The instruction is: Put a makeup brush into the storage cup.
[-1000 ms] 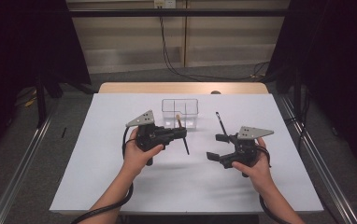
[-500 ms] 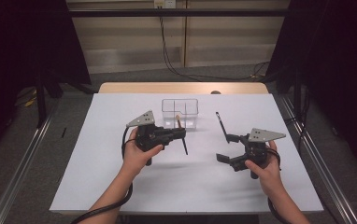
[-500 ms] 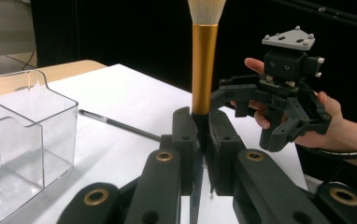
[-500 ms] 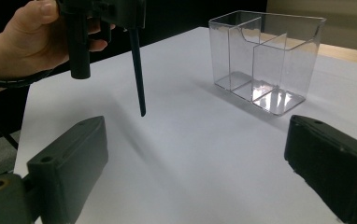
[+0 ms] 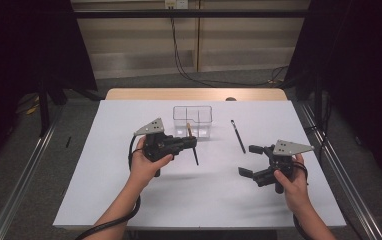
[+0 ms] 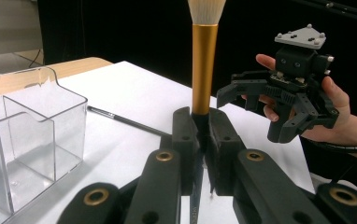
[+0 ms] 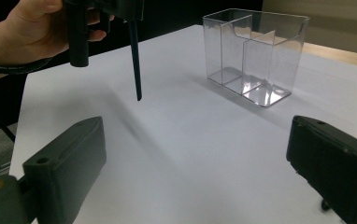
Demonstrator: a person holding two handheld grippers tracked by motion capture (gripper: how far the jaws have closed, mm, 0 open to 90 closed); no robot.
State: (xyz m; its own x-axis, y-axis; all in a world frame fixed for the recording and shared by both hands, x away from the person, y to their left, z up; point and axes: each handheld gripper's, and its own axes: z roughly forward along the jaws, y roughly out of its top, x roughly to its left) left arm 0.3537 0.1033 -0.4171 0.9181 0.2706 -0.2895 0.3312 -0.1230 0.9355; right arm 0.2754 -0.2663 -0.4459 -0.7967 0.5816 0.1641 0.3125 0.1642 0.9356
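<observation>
- High view: left gripper (image 5: pixel 191 142) left of centre, jaws clenched on makeup brush (image 5: pixel 193 148), held just in front of clear organizer (image 5: pixel 193 120); brush handle pointing down toward bottom of frame, tip w/ bristles up near organizer's front wall.
- Same view: right gripper (image 5: pixel 251 161) lower right, above white desk (image 5: pixel 104 190), jaws released & spread wide, just been opening, nothing between them.
- Thin black pencil (image 5: pixel 237 135) flat on desk, upper right of centre, between organizer & right gripper, apart from both.
- Left gripper view: jaws at bottom centre shut tight on brush handle; gold ferrule (image 6: pixel 203 65) rising upright at centre, pale bristles (image 6: pixel 207 10) at top edge.
- Organizer (image 6: pixel 32 135) at left, compartments empty; pencil (image 6: pixel 120 119) lying behind it, mid-frame.
- Right gripper (image 6: pixel 256 100) at right of frame in a hand (image 6: pixel 335 102), jaws apart.
- Right gripper view: own two jaws at lower left & lower right corners, wide open, bare desk (image 7: pixel 190 140) between.
- Organizer (image 7: pixel 253 56) upper right; brush handle (image 7: pixel 135 60) hanging point-down at upper left, under left gripper, clear of desk.
</observation>
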